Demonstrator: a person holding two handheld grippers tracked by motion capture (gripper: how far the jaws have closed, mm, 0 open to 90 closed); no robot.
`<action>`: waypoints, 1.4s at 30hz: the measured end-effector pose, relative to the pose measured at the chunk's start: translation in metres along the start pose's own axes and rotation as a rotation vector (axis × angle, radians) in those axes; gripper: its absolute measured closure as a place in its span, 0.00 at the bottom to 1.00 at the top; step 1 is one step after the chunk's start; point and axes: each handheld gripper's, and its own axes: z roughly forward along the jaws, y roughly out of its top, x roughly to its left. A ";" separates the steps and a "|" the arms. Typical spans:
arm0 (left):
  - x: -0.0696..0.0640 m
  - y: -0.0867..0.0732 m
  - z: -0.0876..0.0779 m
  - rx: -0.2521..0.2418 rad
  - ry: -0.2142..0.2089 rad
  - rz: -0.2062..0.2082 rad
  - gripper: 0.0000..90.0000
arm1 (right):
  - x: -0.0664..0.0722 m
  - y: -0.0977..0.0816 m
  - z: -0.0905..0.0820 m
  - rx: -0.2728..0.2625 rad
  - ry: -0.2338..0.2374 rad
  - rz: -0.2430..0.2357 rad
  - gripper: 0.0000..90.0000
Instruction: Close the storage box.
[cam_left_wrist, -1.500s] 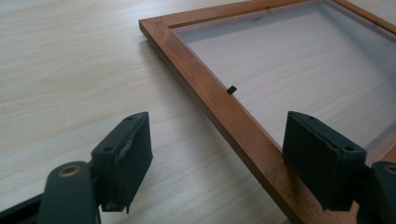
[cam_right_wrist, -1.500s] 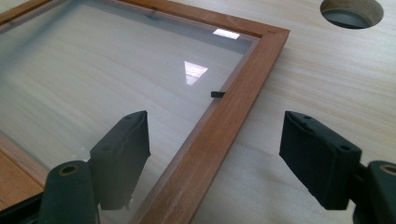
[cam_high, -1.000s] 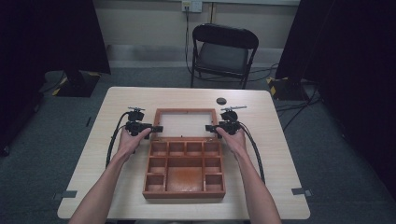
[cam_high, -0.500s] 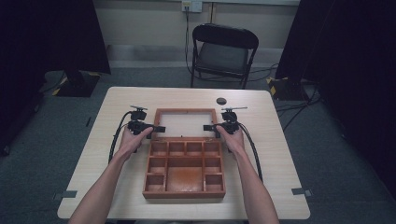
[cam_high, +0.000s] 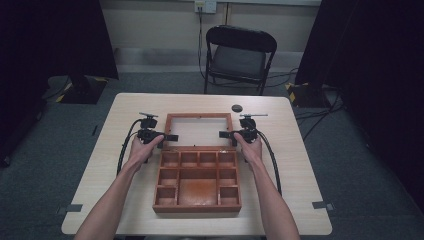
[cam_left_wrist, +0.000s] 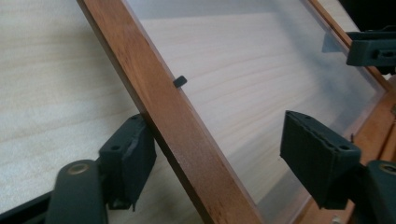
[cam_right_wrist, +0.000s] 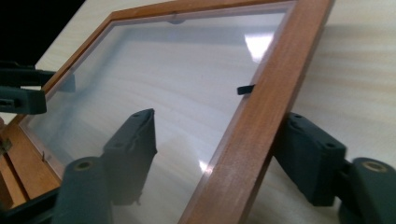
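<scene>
A brown wooden box (cam_high: 197, 206) with several compartments lies open on the table. Its glass-paned lid (cam_high: 199, 117) lies back behind it. My left gripper (cam_high: 172, 137) is at the lid's left rail and my right gripper (cam_high: 223, 134) at its right rail. In the left gripper view the rail (cam_left_wrist: 154, 93) runs between the jaws of the left gripper (cam_left_wrist: 219, 140): one pad touches its outer edge, the other stands off over the glass (cam_left_wrist: 261, 60). The right gripper (cam_right_wrist: 219, 130) straddles its rail (cam_right_wrist: 275, 79) the same way. Both pairs of jaws have just been closing.
A small black round thing (cam_high: 236, 108) lies on the pale table (cam_high: 300, 165) behind the lid's right corner. A black folding chair (cam_high: 240, 55) stands beyond the far edge. Cables loop from both grippers beside the forearms.
Both hands stay at the lid's two sides. The jaws look slightly narrower around the rails than half a second ago. The box and lid have not moved.
</scene>
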 end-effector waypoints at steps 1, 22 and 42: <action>-0.001 0.001 -0.001 -0.001 0.003 0.012 0.31 | 0.001 0.001 -0.002 -0.010 -0.002 -0.010 0.38; -0.019 0.009 -0.023 -0.066 0.056 0.126 0.46 | 0.017 0.014 -0.030 -0.115 -0.004 -0.082 0.51; -0.035 0.026 -0.051 -0.146 0.067 0.177 0.50 | 0.036 0.029 -0.049 -0.161 -0.001 -0.128 0.52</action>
